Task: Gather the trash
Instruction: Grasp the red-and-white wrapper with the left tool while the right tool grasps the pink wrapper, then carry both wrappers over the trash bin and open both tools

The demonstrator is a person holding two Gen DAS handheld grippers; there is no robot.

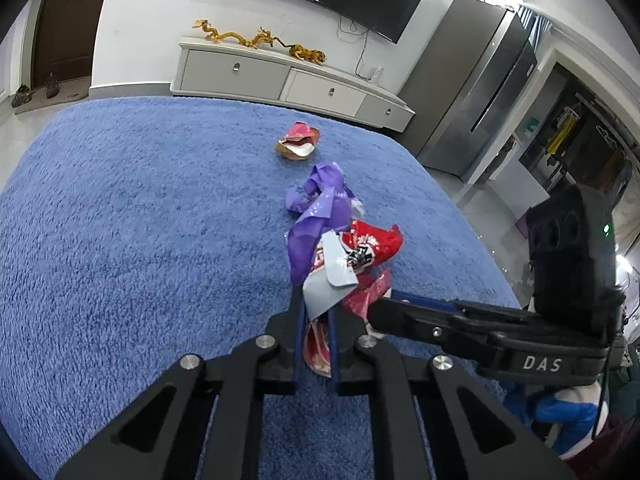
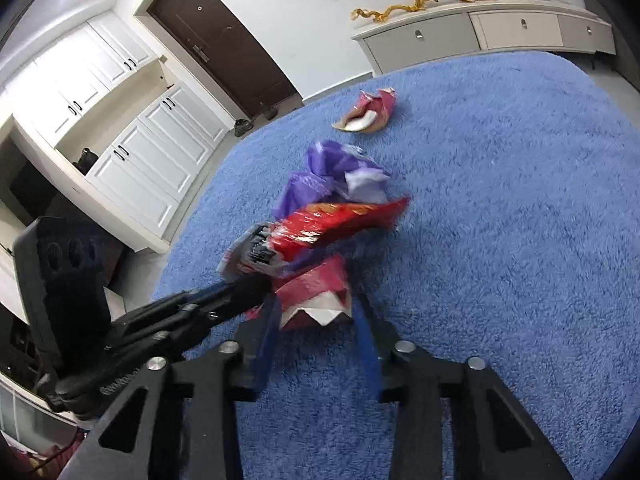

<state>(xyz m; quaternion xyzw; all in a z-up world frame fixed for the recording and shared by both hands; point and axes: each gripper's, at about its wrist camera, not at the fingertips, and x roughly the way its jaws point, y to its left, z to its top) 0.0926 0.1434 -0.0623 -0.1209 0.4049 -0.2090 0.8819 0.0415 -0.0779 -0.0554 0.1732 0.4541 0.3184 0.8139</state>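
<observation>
My left gripper (image 1: 316, 312) is shut on the end of a red snack bag (image 1: 372, 244) with a silvery inside, just above the blue carpet (image 1: 140, 220). A crumpled purple wrapper (image 1: 320, 200) rests against that bag; whether it is caught too I cannot tell. In the right wrist view the left gripper (image 2: 258, 272) reaches in from the left, holding the red snack bag (image 2: 336, 220). My right gripper (image 2: 317, 312) has its blue fingers pressed on both sides of a pink-red wrapper (image 2: 316, 286). It enters the left wrist view from the right as the right gripper (image 1: 378, 306).
Another crumpled pink and tan wrapper (image 1: 298, 144) (image 2: 366, 114) lies farther out on the carpet. Beyond the carpet stands a low white TV cabinet (image 1: 280, 80) with gold figurines. A steel fridge (image 1: 480, 92) is at the right. White cupboards (image 2: 132, 132) and a brown door (image 2: 224, 36) line the far wall.
</observation>
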